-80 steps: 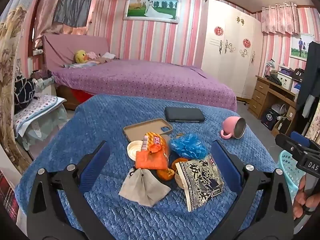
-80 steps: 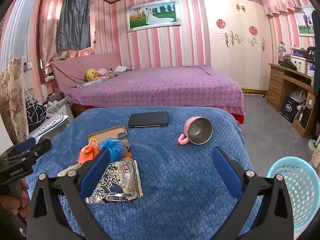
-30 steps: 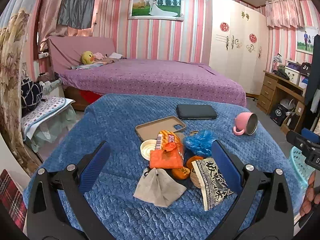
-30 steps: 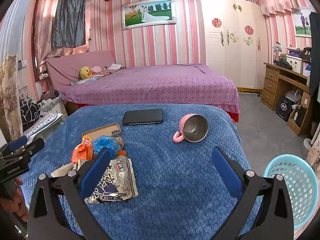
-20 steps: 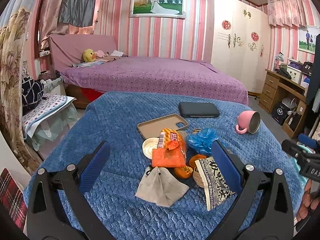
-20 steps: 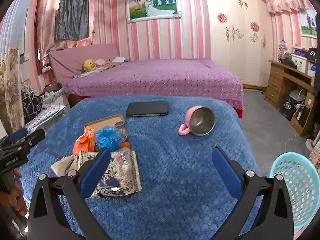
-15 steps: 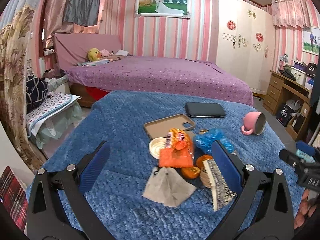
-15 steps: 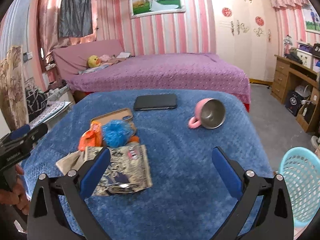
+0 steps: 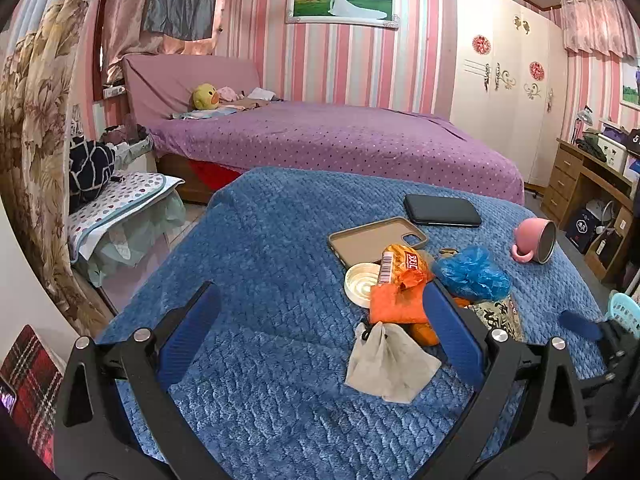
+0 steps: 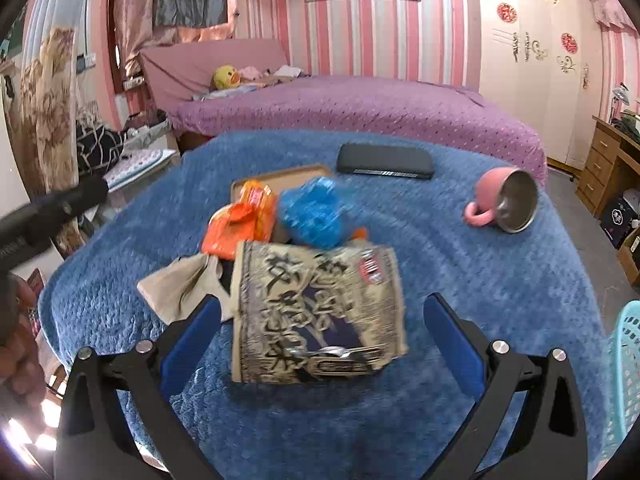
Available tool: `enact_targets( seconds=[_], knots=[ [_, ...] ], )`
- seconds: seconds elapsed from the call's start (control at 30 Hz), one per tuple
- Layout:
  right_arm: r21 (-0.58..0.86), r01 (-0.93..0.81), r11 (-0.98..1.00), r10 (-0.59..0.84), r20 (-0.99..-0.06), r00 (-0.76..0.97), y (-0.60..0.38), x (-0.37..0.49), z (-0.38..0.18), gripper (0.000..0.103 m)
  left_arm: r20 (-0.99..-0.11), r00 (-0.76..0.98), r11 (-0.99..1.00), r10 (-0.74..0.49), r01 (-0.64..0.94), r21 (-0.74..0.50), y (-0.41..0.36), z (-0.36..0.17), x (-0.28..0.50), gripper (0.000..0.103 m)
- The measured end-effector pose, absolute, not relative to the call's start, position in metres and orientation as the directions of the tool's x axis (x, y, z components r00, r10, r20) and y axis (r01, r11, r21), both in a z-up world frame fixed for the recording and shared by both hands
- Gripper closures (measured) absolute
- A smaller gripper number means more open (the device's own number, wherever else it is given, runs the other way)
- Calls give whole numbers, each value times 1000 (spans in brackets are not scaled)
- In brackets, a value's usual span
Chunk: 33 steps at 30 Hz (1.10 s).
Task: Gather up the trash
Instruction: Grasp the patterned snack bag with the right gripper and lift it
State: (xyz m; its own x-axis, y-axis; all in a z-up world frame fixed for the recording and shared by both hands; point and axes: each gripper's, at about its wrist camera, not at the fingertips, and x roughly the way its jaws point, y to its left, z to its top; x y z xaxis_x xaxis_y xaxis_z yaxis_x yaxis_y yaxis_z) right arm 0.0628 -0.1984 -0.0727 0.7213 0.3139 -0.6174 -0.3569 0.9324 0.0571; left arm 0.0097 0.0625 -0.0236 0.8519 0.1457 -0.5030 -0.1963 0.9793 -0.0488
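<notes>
Blue plush cloth covered the tabletop (image 10: 460,280), and the trash sat heaped left of its middle: a printed snack packet (image 10: 316,312) nearest us, an orange wrapper (image 10: 240,224), a crumpled blue bag (image 10: 316,212) and a grey tissue (image 10: 184,284) touching one another. We held the right gripper (image 10: 320,332) low over the packet, its fingers released and spread to either side of it, gripping nothing. The left gripper (image 9: 320,328) hovered apart, its fingers also released and empty. A pink mug (image 10: 504,202), a dark phone (image 10: 384,166) and a tan phone case (image 9: 376,238) lay toward the far edge; we judged these not trash. The step in hand was reaching for the packet. Next we needed to lower, clench on it, then carry it to the turquoise basket (image 10: 626,376) beyond the right edge.
</notes>
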Motion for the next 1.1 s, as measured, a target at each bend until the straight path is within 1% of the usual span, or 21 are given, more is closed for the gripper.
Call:
enact_targets(
  seconds=[0.17,0.27,0.33,0.37,0.43,0.57,0.7,0.77,0.8,0.83,0.87,0.9,0.93,1.0,1.07,1.1],
  knots=[
    [48,-353,934,297,-653,697,-184,68,-90,4,-501,853,979,146,-199,-53,65,-24,8,5],
    [13,-349,937,266,-672,691,-175,69,-99,4,-501,854,980,140,-192,-54,63,-24,7,5],
    [-45,-341,939,220,-685,695,-169,69,-105,4,-502,854,981,135,-186,-52,61,-25,8,5],
    [-97,-325,941,172,-689,704,-167,70,-107,4,-502,854,982,134,-184,-52,60,-25,8,5],
    [-155,-286,946,111,-674,730,-172,70,-105,4,-502,855,982,129,-179,-52,59,-24,8,5],
    [-146,-216,965,70,-651,755,-199,71,-92,4,-504,855,985,121,-166,-45,54,-24,10,5],
    [-97,-180,979,67,-677,733,-227,81,-92,5,-508,854,987,110,-154,-44,50,-25,11,5],
    [-89,-166,982,58,-695,716,-237,88,-95,19,-512,853,988,101,-147,-49,49,-25,12,5],
    [-80,-167,983,62,-707,704,-242,93,-97,41,-513,852,988,99,-145,-50,48,-26,12,5],
    [-65,-168,984,71,-717,693,-246,97,-99,59,-516,851,988,97,-144,-50,47,-26,13,5],
    [-43,-168,985,85,-726,682,-251,101,-101,64,-518,850,988,97,-143,-50,46,-27,13,5],
    [-30,-169,985,94,-726,682,-251,103,-101,73,-521,848,989,95,-142,-51,45,-27,14,5],
    [-12,-177,984,114,-720,685,-255,104,-100,78,-526,846,989,92,-139,-50,43,-28,15,5],
    [11,-206,979,153,-705,693,-258,103,-97,83,-536,839,990,91,-136,-44,42,-29,18,5],
    [29,-251,968,205,-668,715,-259,97,-86,85,-552,829,991,83,-126,-40,40,-32,21,5],
    [25,-265,964,217,-653,726,-258,96,-84,88,-558,826,992,80,-123,-39,40,-33,22,5]
  ],
)
